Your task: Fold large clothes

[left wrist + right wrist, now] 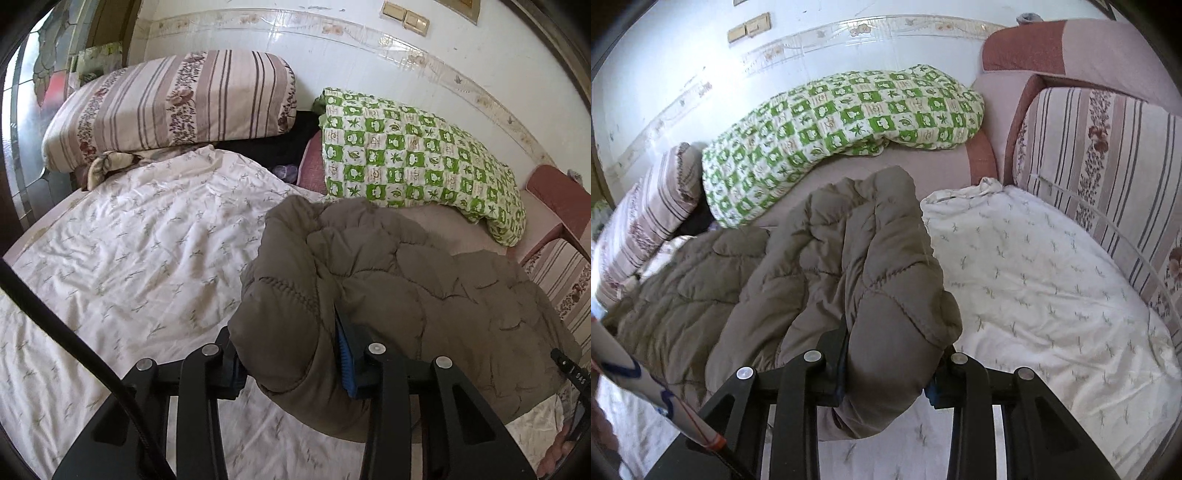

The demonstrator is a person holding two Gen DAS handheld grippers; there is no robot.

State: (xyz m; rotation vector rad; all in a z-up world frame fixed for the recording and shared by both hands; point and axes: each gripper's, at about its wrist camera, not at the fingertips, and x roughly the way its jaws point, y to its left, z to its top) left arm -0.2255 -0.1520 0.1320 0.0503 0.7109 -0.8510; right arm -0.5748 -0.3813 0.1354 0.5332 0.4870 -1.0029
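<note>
A large olive-brown quilted padded coat (406, 280) lies bunched on a bed with a white leaf-print sheet (140, 240). My left gripper (291, 354) is shut on a thick padded fold at the coat's left side; the blue pad of one finger (345, 363) shows against the fabric. In the right wrist view the same coat (820, 266) spreads to the left, and my right gripper (890, 365) is shut on a puffy fold at its right end, lifted a little above the sheet (1052, 280). The fingertips are mostly hidden by fabric.
A green-and-white checked quilt (417, 155) lies along the white tiled wall behind the coat. A striped floral pillow (173, 107) sits at the back left. A pink padded bed frame (1027, 48) and a striped cushion (1108, 155) bound the right side.
</note>
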